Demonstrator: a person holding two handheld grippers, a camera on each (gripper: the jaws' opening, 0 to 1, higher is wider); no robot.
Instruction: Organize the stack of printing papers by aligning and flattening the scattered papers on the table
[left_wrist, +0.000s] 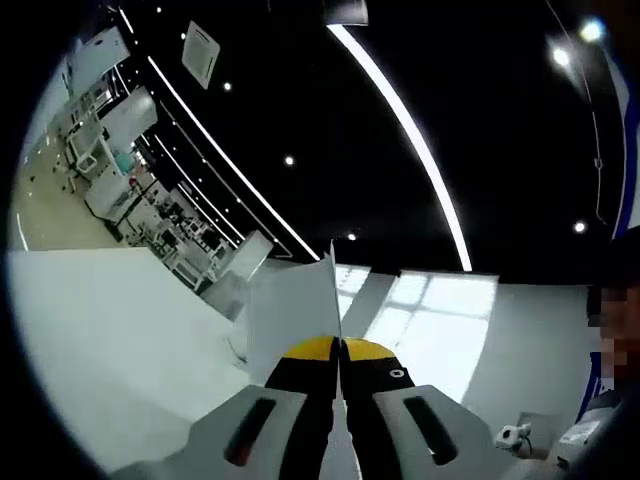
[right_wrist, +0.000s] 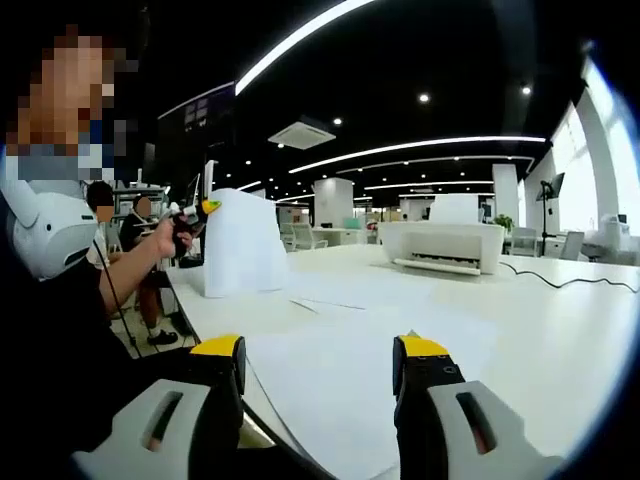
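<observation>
Pinching upright sheets (right_wrist: 240, 240), the left claw (left_wrist: 338, 350) risks creasing them; the right claw (right_wrist: 318, 360) hovers open over loose paper (right_wrist: 370, 350) on the surface (right_wrist: 560, 310).

White table (right_wrist: 560, 330), loose paper sheets (right_wrist: 370, 370) lying flat, printer (right_wrist: 440, 245), cable (right_wrist: 570, 282)

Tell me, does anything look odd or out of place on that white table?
Yes. One sheet of paper is held upright above the table by the left gripper, shut on its edge, instead of lying flat. Loose sheets lie spread in front of the open right gripper, not yet stacked. The printer looks normal.
</observation>
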